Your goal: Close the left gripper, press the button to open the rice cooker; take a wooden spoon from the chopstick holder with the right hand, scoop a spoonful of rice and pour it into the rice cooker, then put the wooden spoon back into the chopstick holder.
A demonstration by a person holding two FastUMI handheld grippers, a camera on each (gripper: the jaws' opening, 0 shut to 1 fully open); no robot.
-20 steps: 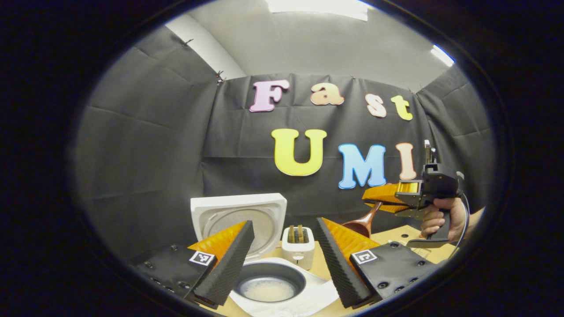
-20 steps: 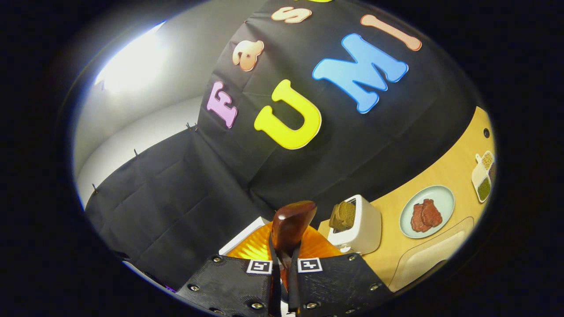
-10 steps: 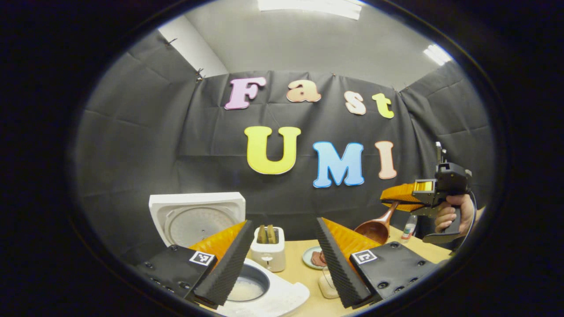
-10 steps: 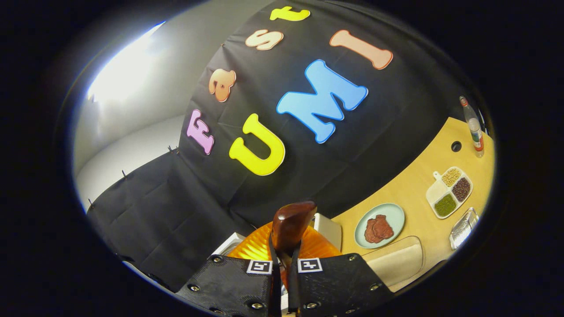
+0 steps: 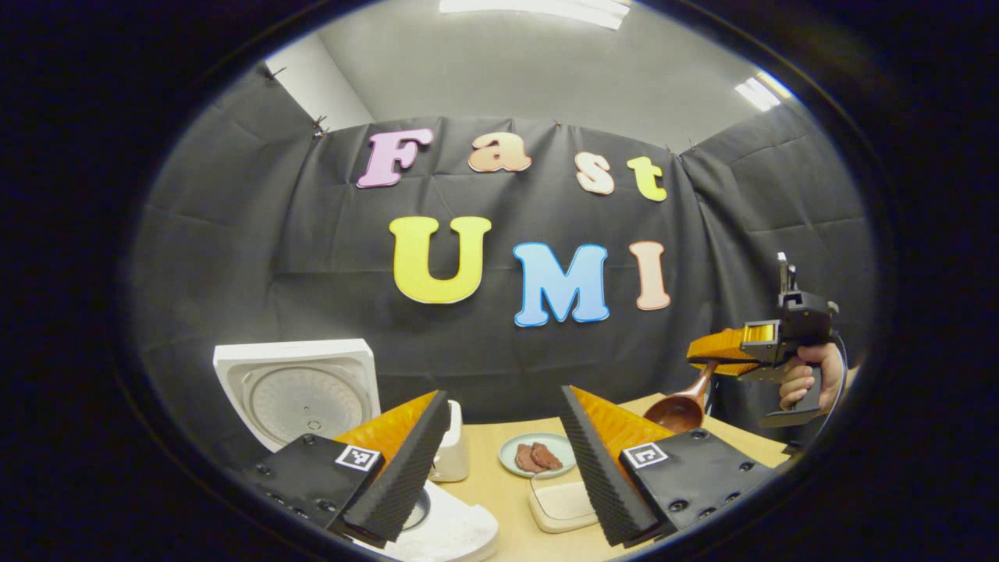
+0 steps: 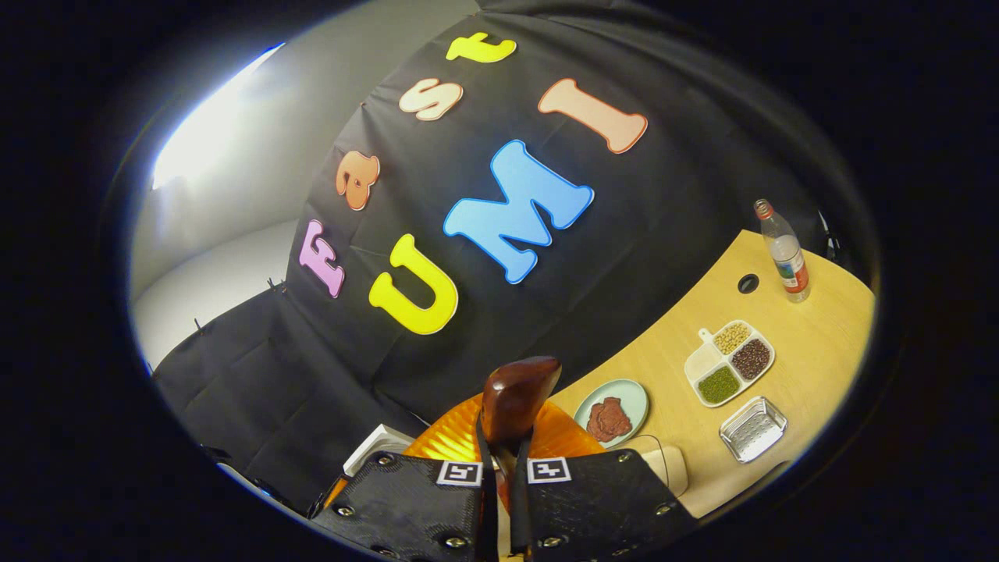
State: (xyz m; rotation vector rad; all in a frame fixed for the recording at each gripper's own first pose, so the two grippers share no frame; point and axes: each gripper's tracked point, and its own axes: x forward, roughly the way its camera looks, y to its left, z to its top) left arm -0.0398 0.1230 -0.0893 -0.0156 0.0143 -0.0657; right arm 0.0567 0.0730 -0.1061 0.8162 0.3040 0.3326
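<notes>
Right gripper [image 6: 499,468] clamps the spoon [image 6: 515,402], bowl end poking up between its fingers; the left gripper view shows that spoon [image 5: 680,407] hanging above the table [image 5: 499,499] from the right gripper [image 5: 714,355]. Left gripper [image 5: 503,453] gapes wide, empty, beside the cooker [image 5: 300,394], lid up. Farther right: a bottle [image 6: 783,251], its label unreadable, and a divided dish [image 6: 730,363].

A dark reddish-brown wooden spoon [image 6: 517,400], a white rice cooker [image 5: 300,388], a pale green plate [image 6: 611,403] on a light wood table [image 6: 812,359].
</notes>
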